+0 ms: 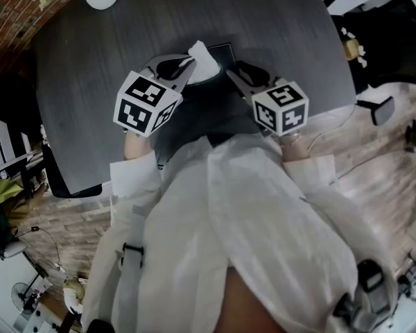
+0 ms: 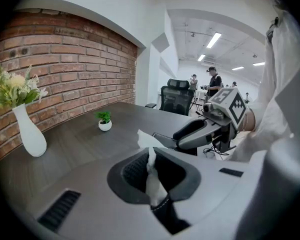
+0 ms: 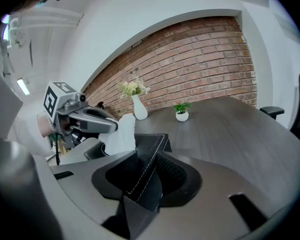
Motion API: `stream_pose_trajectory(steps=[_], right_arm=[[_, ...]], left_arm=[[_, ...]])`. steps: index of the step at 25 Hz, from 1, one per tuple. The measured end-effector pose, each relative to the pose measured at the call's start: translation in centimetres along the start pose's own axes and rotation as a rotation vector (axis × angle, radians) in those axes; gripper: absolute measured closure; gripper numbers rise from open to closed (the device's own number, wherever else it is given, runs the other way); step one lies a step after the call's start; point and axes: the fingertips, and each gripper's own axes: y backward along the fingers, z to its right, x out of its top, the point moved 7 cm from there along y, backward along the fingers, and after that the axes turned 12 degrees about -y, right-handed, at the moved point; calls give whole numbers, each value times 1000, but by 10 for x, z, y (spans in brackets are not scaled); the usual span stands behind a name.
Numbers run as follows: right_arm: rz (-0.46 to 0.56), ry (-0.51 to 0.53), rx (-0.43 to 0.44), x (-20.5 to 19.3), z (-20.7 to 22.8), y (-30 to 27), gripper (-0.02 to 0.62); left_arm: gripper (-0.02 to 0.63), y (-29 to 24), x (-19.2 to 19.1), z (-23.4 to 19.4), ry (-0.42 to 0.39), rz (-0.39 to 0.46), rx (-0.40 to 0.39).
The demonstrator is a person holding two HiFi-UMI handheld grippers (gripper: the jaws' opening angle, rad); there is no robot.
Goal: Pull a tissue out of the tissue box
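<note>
Head view, looking steeply down: a person in a white shirt [image 1: 249, 214] stands at a dark grey table [image 1: 111, 40] w/ a gripper in each hand. Closest to the body are the two marker cubes, the left cube [image 1: 144, 104] and the right cube [image 1: 281, 107], each just ahead of a white sleeve.

The left gripper [image 1: 185, 66] points fwd and down. Its jaws are closed tight on a white tissue [image 1: 202, 55]. In the left gripper view the tissue runs as a thin pinched strip between the pads, then opens into a loose peak past the tips.

The right gripper [image 1: 237, 75] comes in from the other side. Its jaws are clamped on an edge of the black tissue box [image 3: 150, 149], which has pale stitching along the rim. The box sits approx mid-table, between the two grippers. The tissue's free end stands right at the box top. Can't tell if any of it is inside the slot. The two grippers are near each other, not touching.

Further back on the table are a small potted plant [image 2: 105, 121] and, beyond it, a white vase [image 2: 31, 136] w/ flowers, close to a brick wall [image 2: 80, 69]. A black office chair [image 2: 176, 100] is at the table's far edge. People [image 2: 213, 81] stand in the bg, too small for detail.
</note>
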Motion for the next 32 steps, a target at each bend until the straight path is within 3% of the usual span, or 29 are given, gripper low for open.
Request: stream_pose_trajectory(steps=[32], right_arm=[[-5,6,-13,1,-2,-1,476]], left_arm=[[591,32,-3,-22,63,59,100]])
